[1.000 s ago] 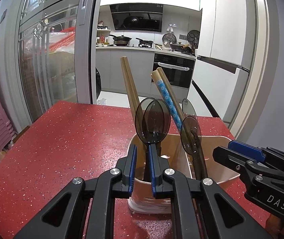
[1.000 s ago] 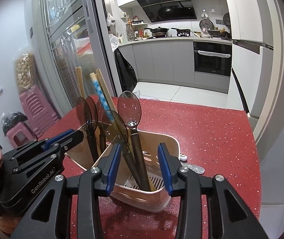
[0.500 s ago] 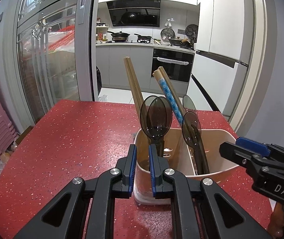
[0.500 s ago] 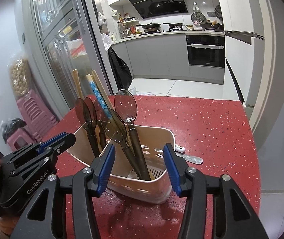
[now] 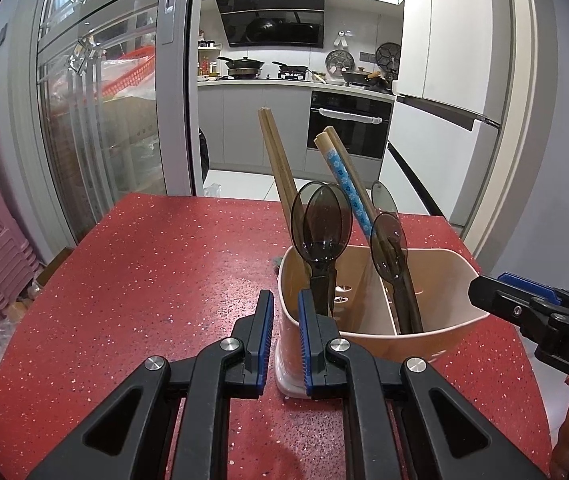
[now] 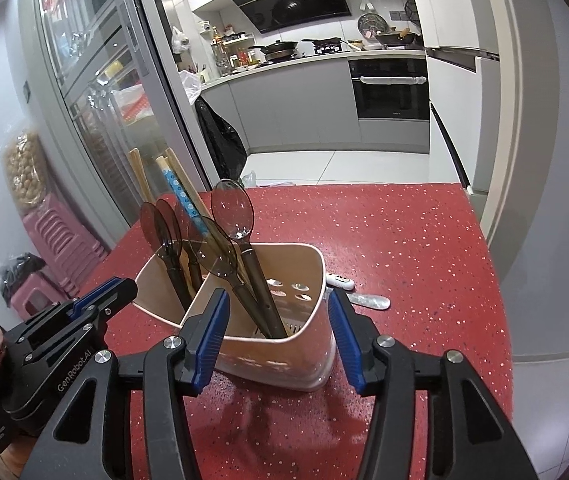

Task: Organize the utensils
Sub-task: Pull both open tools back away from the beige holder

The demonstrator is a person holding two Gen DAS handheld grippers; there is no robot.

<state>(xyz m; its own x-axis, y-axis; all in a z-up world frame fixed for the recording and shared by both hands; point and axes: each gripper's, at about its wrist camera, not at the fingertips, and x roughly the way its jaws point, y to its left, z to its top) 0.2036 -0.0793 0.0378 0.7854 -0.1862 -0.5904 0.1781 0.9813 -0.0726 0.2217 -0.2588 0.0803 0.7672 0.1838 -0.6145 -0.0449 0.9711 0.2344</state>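
hidden: spoon handles [image 6: 260, 292] in holder [image 6: 308, 264] — chopstick tips perhaps too

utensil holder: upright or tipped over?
Upright. The utensil holder sits base-down on the red table, opening upward, with spoons and chopsticks standing in it.

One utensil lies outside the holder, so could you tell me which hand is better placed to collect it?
Right, probably. The right gripper has just been opening, jaws loose around the holder, with the silvery utensil just beyond. The left gripper is shut on the holder wall.
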